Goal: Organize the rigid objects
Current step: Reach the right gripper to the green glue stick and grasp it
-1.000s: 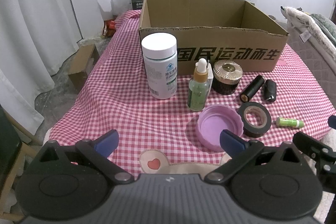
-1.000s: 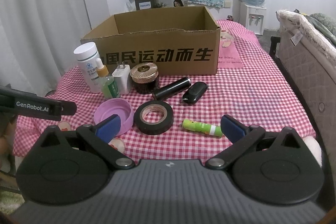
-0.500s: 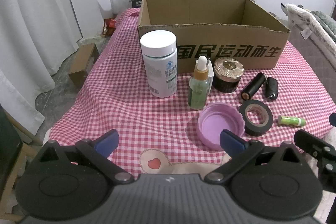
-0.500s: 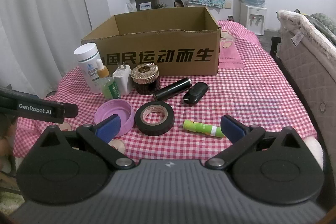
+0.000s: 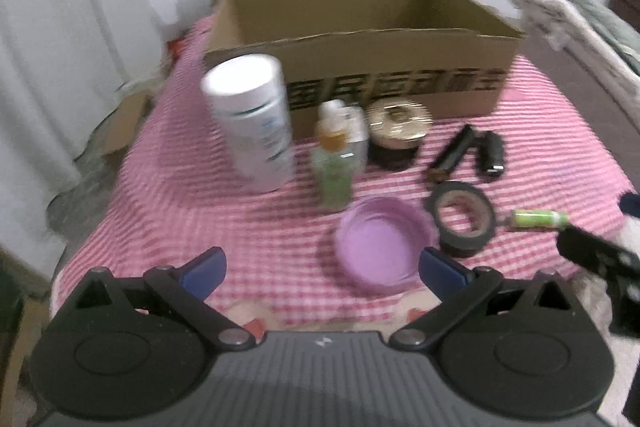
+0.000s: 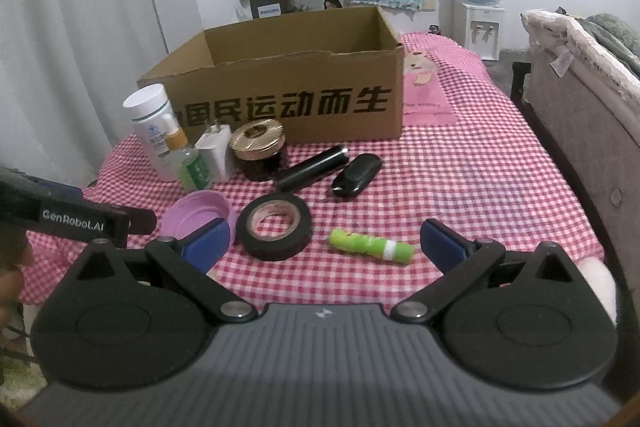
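Right wrist view: the green tube (image 6: 370, 246) lies crosswise near the surface's front edge, just ahead of the spread, empty right hand-held gripper (image 6: 324, 245); left hand-held gripper (image 5: 322, 273) also spread.

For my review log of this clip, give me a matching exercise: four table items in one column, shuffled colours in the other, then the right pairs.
Items:
1. tape roll
2. shallow lid
3. small tube
4. pill bottle

Colours:
A. white
B. green
C. black
D. purple

Pairs: 1-C, 2-D, 3-B, 4-A
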### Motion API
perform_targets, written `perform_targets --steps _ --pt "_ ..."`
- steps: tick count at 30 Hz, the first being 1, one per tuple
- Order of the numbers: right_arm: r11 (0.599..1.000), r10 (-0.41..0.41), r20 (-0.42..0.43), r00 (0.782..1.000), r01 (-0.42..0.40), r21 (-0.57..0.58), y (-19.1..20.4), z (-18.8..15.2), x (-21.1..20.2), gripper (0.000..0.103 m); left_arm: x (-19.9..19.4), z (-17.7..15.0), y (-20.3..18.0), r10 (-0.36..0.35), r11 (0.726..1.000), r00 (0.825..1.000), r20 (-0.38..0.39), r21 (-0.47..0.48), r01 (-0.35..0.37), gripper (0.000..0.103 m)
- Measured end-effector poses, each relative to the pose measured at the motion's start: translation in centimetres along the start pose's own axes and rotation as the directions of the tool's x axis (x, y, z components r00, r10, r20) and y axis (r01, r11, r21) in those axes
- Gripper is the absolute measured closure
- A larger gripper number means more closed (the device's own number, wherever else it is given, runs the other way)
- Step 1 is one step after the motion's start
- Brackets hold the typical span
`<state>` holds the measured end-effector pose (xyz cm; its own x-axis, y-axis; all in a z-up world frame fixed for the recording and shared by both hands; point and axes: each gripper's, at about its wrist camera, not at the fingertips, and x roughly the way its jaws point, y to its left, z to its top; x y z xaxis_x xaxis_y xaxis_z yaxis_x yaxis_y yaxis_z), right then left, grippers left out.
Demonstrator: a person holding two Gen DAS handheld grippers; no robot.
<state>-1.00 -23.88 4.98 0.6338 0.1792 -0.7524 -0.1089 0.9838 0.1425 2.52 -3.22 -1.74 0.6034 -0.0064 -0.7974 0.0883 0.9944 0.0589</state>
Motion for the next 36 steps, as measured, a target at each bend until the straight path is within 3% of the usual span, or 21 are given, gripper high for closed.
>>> perform_targets --steps 3,6,9,12,16,19,20,23,25,30,34,36 --pt "0.999 -0.015 0.014 1.000 0.015 -0.028 -1.3 0.4 0.0 0.001 0.3 0.2 -1.5 -0.079 0.994 0.996 0.031 0.076 0.076 0.000" --pt "0.997 -0.012 0.015 1.000 0.013 -0.075 -2.9 1.1 0.0 0.001 0.5 0.3 -2.9 -0.188 0.973 0.981 0.047 0.146 0.180 0.000" --pt "0.993 0.031 -0.009 0.999 -0.032 -0.113 -4.2 1.9 0.3 0.001 0.8 0.5 -4.6 -0.266 0.946 0.963 0.042 0.201 0.253 0.001" --pt "0.986 0.085 -0.056 0.995 -0.092 -0.139 -5.3 2.6 1.0 0.003 1.0 0.8 -6.1 -0.297 0.924 0.954 0.034 0.261 0.278 0.008" --pt "0.970 0.137 -0.133 0.982 -0.161 -0.182 -6.0 3.6 2.9 0.016 0.7 1.0 -7.4 -0.304 0.899 0.951 0.057 0.347 0.267 0.019" --pt "0.959 0.190 -0.199 0.961 -0.225 -0.172 -6.6 4.0 4.6 0.032 0.6 1.2 -7.9 -0.323 0.880 0.944 0.066 0.387 0.275 0.024" --pt "0.956 0.207 -0.218 0.954 -0.245 -0.164 -6.7 4.1 5.1 0.037 0.6 1.4 -8.2 -0.339 0.872 0.939 0.059 0.395 0.290 0.032" --pt "0.945 0.248 -0.279 0.928 -0.295 -0.142 -6.9 4.1 6.6 0.051 1.3 1.9 -8.3 -0.384 0.853 0.923 0.003 0.385 0.353 0.045" --pt "0.938 0.277 -0.316 0.907 -0.326 -0.115 -6.9 4.1 7.4 0.054 2.1 2.0 -8.6 -0.419 0.840 0.906 -0.051 0.358 0.408 0.052" --pt "0.944 0.266 -0.374 0.888 -0.319 -0.085 -6.8 3.7 8.7 0.063 4.0 1.9 -9.3 -0.475 0.815 0.869 -0.137 0.303 0.494 0.074" --pt "0.953 0.268 -0.420 0.867 -0.303 -0.016 -7.0 3.2 9.7 0.078 5.2 1.8 -10.2 -0.491 0.802 0.855 -0.168 0.295 0.519 0.078" --pt "0.953 0.285 -0.425 0.859 -0.302 0.030 -7.3 3.1 10.0 0.081 5.8 1.8 -10.4 -0.490 0.803 0.854 -0.175 0.290 0.520 0.078"
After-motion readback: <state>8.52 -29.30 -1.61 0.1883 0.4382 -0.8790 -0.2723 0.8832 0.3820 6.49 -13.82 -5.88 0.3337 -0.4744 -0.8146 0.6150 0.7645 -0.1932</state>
